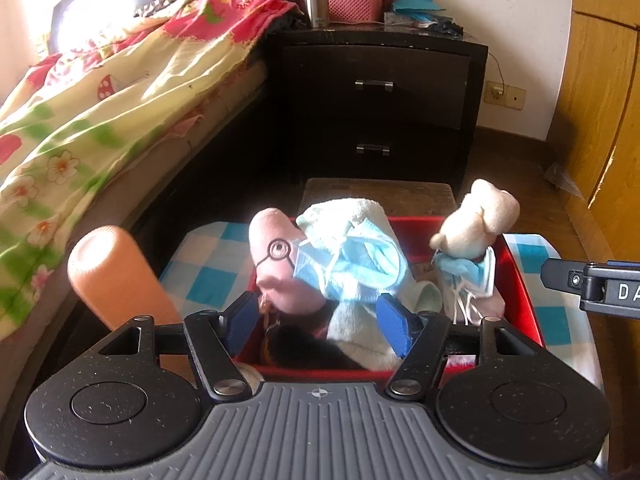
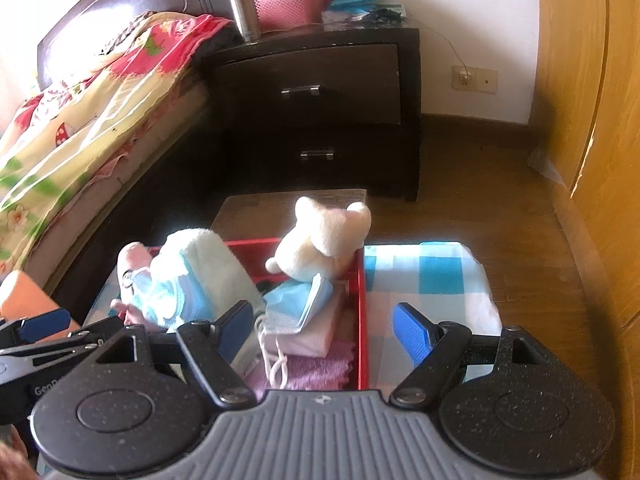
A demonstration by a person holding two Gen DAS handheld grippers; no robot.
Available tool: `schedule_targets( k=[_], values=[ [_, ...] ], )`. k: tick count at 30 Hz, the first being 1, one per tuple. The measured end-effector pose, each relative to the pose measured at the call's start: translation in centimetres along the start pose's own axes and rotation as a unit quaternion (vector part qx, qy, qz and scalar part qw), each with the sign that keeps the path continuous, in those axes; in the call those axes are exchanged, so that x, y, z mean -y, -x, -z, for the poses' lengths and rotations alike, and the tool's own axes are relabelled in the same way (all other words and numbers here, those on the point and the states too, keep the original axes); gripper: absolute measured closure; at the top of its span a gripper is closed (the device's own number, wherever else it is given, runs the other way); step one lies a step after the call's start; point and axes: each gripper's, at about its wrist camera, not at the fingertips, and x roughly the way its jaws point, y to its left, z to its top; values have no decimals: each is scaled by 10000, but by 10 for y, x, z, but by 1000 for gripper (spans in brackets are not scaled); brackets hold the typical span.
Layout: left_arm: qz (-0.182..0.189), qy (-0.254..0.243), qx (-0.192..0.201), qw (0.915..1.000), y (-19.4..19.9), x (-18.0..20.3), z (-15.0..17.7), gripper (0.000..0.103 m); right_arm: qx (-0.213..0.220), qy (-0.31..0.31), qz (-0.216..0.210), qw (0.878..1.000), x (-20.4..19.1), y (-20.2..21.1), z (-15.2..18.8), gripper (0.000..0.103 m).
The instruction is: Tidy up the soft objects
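Left wrist view: your left tool (image 1: 320, 320) stands apart, gripping nothing, angled down over the red box (image 1: 524, 292). Between its pads lie a pale towel (image 1: 360, 216), a blue mask (image 1: 360, 264) and a pink sock (image 1: 276, 264), all in the box.

Right wrist view: your right tool (image 2: 324, 334) is also spread and empty, straddling the box's right wall (image 2: 362, 312), near the white plush (image 2: 324, 240) on folded cloths.

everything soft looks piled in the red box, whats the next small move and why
Probably back both grippers away. The red box already holds the rolled towel, masks and cream plush, and the left gripper and right gripper are open, holding nothing.
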Motion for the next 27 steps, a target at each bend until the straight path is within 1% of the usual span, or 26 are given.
schedule_targets(
  k=[3,9,12,19,27],
  values=[
    [32,-18,39,10000,12,-1,9,37,33,-56,-36,10000,-2,13,9,47],
    [39,-89,193,9998,35,-1,21,35,84,191,-48,9998,-10,37,31,47],
    [98,-113,236,9996,45,0,27,34,106,96,-108,9998,-7,51,44,47],
    [167,-263,250,9992,59,4,45,34,172,139,-269,9994,-7,79,66,47],
    [235,-394,252,9986,72,7,60,31,148,193,-380,9990,-10,94,86,47]
  ],
)
